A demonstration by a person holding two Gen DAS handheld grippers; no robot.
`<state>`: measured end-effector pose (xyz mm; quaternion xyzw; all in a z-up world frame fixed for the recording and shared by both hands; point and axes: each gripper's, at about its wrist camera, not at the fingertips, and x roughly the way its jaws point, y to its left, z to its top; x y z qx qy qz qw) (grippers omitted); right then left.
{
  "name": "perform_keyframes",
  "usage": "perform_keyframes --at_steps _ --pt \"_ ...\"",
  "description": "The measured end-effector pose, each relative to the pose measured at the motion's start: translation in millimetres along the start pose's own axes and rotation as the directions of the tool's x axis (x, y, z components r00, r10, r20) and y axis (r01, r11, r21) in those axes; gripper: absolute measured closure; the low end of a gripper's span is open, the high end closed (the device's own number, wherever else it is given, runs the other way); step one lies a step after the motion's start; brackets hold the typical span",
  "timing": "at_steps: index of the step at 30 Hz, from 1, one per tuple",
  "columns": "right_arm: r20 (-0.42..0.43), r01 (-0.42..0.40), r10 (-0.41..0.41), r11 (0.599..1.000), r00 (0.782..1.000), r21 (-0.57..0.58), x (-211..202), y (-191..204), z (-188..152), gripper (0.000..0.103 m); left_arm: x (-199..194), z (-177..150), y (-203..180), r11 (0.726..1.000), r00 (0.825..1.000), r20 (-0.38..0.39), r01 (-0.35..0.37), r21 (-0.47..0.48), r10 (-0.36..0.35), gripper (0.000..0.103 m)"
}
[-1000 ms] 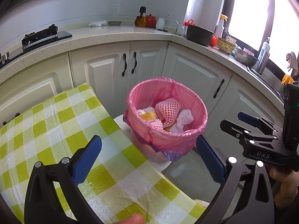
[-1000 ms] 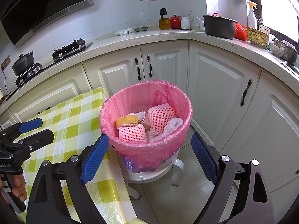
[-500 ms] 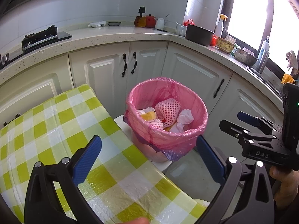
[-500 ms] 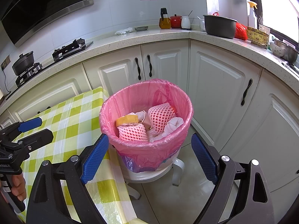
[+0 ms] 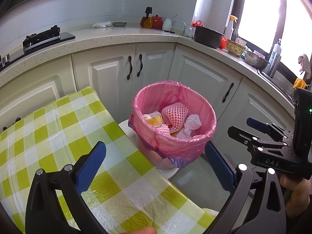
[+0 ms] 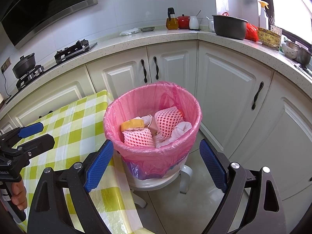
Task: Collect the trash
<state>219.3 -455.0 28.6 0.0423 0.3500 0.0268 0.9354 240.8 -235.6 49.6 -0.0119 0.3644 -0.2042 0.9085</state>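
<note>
Bin (image 6: 152, 148), pink-lined, sits at 12 o'clock from both claws, trash (image 6: 168, 121) inside; left gripper (image 5: 155, 153) and right gripper (image 6: 156, 153) both released, holding nothing.

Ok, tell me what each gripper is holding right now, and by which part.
Nothing is held. The left gripper and the right gripper are both open and empty, short of the pink-lined trash bin.

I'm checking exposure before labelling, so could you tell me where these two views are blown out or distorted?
Left wrist view: the window is blown out to white, and the countertop edge bows from fisheye. Right wrist view: the window clips only at the top right corner; the pink bin liner and foam nets stay sharp.
</note>
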Motion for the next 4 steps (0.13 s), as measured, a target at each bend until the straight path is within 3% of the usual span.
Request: perform_keyframes --at_steps 4 --pt "-0.001 0.002 -0.002 1.0 1.0 0.002 0.1 -1.3 0.4 0.018 -0.3 0.5 -1.3 1.0 1.0 -0.002 -0.001 0.008 0.001 0.005"
